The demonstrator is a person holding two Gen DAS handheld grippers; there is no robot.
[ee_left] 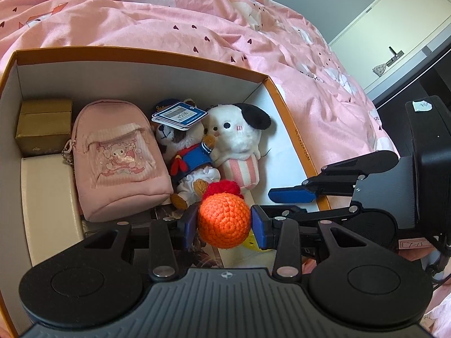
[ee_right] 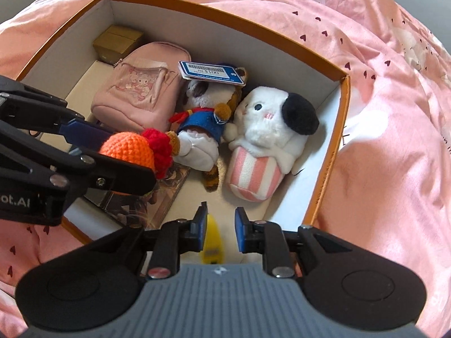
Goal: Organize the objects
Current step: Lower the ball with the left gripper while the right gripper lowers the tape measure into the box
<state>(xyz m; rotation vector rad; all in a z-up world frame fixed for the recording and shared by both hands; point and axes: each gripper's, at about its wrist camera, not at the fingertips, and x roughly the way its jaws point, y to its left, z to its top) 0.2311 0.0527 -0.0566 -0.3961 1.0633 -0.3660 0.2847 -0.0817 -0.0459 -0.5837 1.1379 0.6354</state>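
My left gripper [ee_left: 224,225] is shut on an orange crochet ball [ee_left: 224,224] with a red tuft, held low over the near end of an orange-rimmed box [ee_left: 141,52]. The right wrist view shows the same ball [ee_right: 126,148] clamped at the left, above the box [ee_right: 225,19]. My right gripper [ee_right: 221,231] hangs over the box's near edge with its jaws a little apart. A small yellow object [ee_right: 212,242] shows in the gap beside the left pad, and the right pad stands clear of it. In the left wrist view my right gripper's blue finger [ee_left: 291,195] reaches in from the right.
Inside the box lie a pink mini backpack [ee_left: 121,155], a tagged sailor bear plush [ee_left: 188,155], a white dog plush in a striped cup [ee_left: 242,140], a gold box [ee_left: 43,126], a cream box [ee_left: 48,197] and a picture card [ee_right: 157,194]. Pink bedding [ee_left: 197,22] surrounds it.
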